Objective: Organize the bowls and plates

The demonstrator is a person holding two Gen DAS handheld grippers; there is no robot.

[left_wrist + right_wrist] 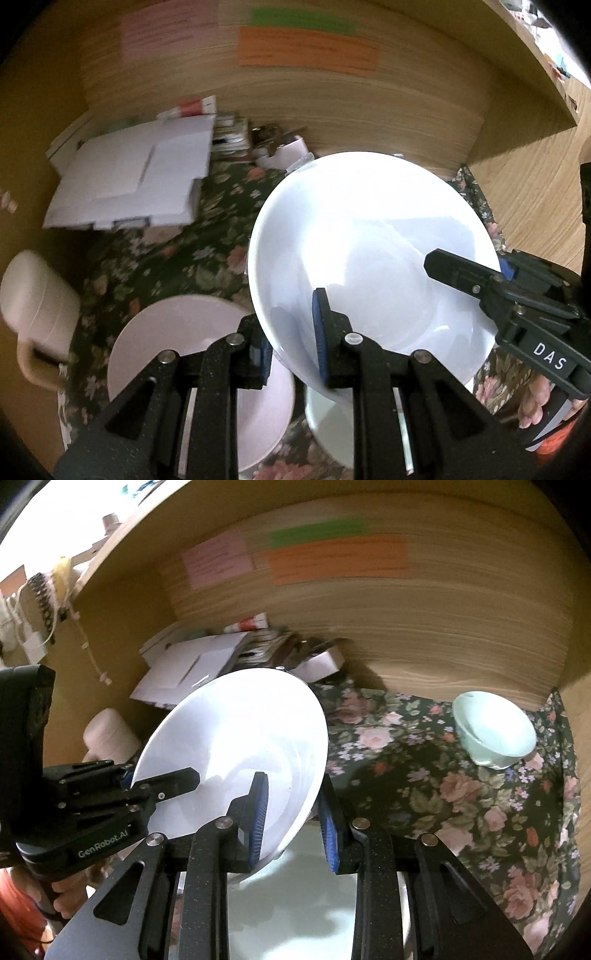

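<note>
A large white plate (369,229) hangs tilted above the floral tablecloth (443,794), held from both sides. My left gripper (291,343) is shut on its near rim, one blue pad on each face. My right gripper (293,819) is shut on the opposite rim of the same plate (236,723). Each gripper shows in the other's view: the right one (480,277) at the plate's right edge, the left one (155,779) at its left edge. Below lie a pink plate (192,354) and a pale dish (295,904). A light green bowl (495,731) stands far right.
A beige mug (37,306) stands at the left edge. White papers and boxes (136,181) are piled at the back left, with a cluttered white container (284,147) beside them. Wooden walls with coloured notes (306,51) enclose the back and sides.
</note>
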